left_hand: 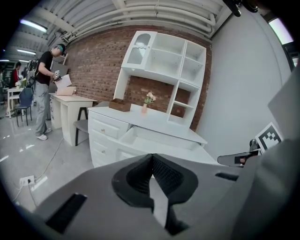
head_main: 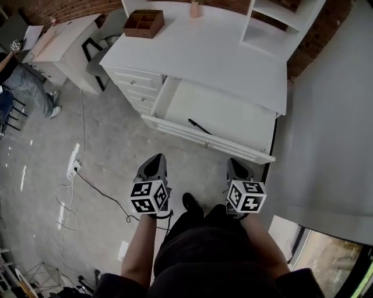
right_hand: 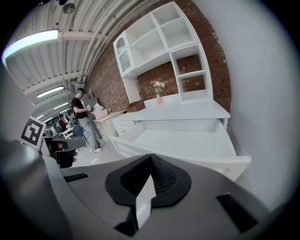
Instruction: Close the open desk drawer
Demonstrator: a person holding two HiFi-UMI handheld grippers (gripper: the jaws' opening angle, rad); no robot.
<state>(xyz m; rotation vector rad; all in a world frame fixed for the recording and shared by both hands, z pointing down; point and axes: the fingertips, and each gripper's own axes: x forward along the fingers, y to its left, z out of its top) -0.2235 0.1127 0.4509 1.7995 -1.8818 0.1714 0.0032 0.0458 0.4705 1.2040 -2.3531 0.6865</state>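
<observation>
Wide white desk drawer (head_main: 233,113) is open, pulled well out from under the white worktop (head_main: 204,52) towards us. It sits just right of the stack of small white drawers (head_main: 135,87). A thin black pen-like object (head_main: 199,126) lies inside it, near the front panel.

We hold both tools low in front of the drawer, apart from it, with neither touching the front panel. Our left tool (head_main: 156,162) is opposite the left part of the panel. Our right tool (head_main: 237,164) is opposite its right end. In the left gripper view the dark ribbed pads meet at the tip with nothing between them, so the left tool is closed and empty. The right gripper view shows the same: pads together, holding nothing.

On the worktop, at the back, we see a brown wooden compartment tray (head_main: 144,23) and a small pink vase (head_main: 196,9). A white shelf unit (head_main: 280,26) stands at the back right, against a red brick wall (left_hand: 101,61).

On the grey floor (head_main: 111,139) a black cable (head_main: 93,186) runs to our left. A person (head_main: 29,90) stands by another desk, well apart from us.
</observation>
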